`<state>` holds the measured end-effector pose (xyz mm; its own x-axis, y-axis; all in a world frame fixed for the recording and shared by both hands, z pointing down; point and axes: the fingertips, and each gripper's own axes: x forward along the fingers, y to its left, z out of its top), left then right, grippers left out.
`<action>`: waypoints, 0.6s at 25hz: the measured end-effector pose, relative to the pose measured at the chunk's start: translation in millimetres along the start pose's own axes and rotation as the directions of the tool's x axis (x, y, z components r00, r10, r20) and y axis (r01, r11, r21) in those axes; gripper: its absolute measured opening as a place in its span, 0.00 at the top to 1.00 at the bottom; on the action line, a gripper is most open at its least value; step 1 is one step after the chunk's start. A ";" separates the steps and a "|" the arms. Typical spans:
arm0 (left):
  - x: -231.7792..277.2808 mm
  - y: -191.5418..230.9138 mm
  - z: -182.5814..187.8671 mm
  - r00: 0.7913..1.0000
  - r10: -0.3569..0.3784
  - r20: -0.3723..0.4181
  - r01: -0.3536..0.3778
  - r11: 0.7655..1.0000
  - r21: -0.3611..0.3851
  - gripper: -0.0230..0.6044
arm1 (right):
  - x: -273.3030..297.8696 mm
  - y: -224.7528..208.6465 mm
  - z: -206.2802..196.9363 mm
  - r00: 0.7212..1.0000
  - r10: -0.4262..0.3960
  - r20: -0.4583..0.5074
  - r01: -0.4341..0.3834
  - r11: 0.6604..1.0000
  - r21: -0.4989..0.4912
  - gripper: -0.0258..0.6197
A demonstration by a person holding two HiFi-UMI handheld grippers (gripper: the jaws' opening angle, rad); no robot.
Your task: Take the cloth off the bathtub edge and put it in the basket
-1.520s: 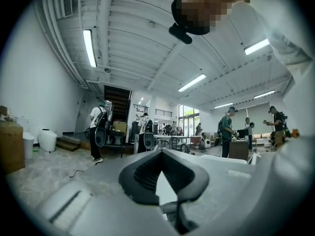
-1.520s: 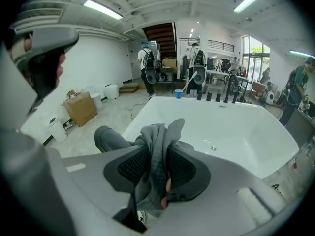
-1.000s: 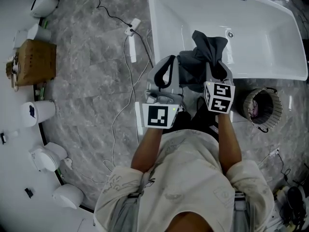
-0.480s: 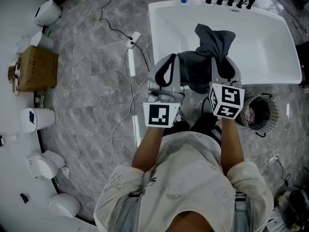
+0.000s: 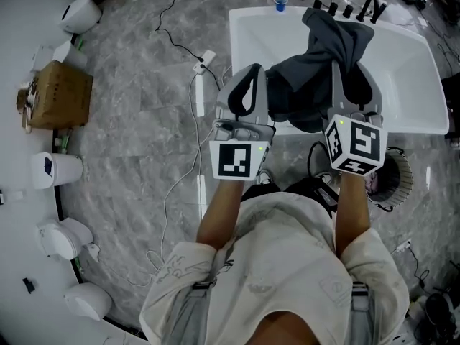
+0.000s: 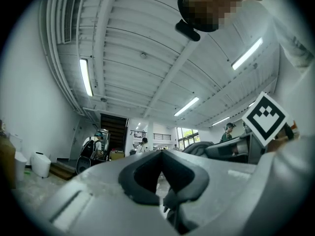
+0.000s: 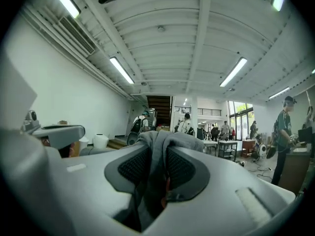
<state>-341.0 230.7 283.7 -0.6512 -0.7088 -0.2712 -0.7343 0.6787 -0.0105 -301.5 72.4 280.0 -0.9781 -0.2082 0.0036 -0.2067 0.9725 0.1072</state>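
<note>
A dark grey cloth point(image 5: 309, 77) hangs bunched from my right gripper point(image 5: 352, 74), held up over the white bathtub point(image 5: 410, 63). In the right gripper view the pads are shut on a fold of the cloth point(image 7: 157, 146), which spills over the fingertips. My left gripper point(image 5: 248, 74) stands just left of the cloth, raised and pointing upward, its jaws shut with nothing between them point(image 6: 161, 154). The round wicker basket point(image 5: 394, 172) stands on the floor below the tub's near right corner, partly hidden behind the right gripper's marker cube.
Cables and a power strip point(image 5: 204, 59) lie on the grey marble floor left of the tub. A cardboard box point(image 5: 59, 95) and white fixtures point(image 5: 56, 169) line the left wall. Black taps point(image 5: 345, 8) and a blue cup point(image 5: 280, 4) sit on the tub's far rim.
Both grippers have risen toward the head camera. The right one has carried the cloth up from the tub's near edge, so it now hangs higher over the basin.
</note>
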 end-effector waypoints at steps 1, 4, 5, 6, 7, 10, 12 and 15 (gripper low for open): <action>0.8 0.3 3.2 1.000 0.002 0.004 -0.002 1.000 0.003 0.97 | -1.1 -1.3 6.7 1.000 -0.004 0.021 0.004 1.000 0.000 0.79; 2.2 1.1 11.7 1.000 0.005 0.014 -0.005 1.000 0.022 0.97 | -5.6 -5.0 21.8 0.997 -0.016 0.071 0.016 1.000 0.002 0.79; 3.5 0.8 13.0 1.000 0.006 0.016 -0.006 1.000 0.025 0.97 | -6.6 -6.9 24.2 0.997 -0.020 0.081 0.020 1.000 0.002 0.79; 5.6 0.0 13.7 1.000 0.007 0.017 -0.007 1.000 0.023 0.97 | -7.3 -9.5 25.3 0.996 -0.024 0.086 0.023 1.000 0.003 0.79; 8.4 -1.4 14.2 1.000 0.007 0.019 -0.007 1.000 0.018 0.97 | -7.4 -12.7 25.9 0.996 -0.027 0.089 0.027 1.000 0.003 0.79; 18.0 -9.7 18.3 1.000 -0.010 0.022 0.009 1.000 0.022 0.97 | -7.7 -24.2 30.3 0.995 -0.040 0.091 0.041 0.999 0.001 0.79; 22.8 -19.4 21.2 0.999 -0.029 0.026 0.028 0.999 0.032 0.97 | -10.1 -33.2 33.0 0.995 -0.049 0.089 0.050 0.999 -0.004 0.79; 33.6 -38.1 16.0 0.999 -0.047 0.025 0.047 0.999 0.008 0.97 | -15.2 -54.4 27.7 0.993 -0.076 0.087 0.077 0.997 -0.005 0.79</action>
<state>-331.8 184.1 259.6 -0.6111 -0.7348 -0.2942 -0.7623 0.6465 -0.0311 -276.1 25.5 246.6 -0.9581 -0.2717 -0.0907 -0.2809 0.9531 0.1124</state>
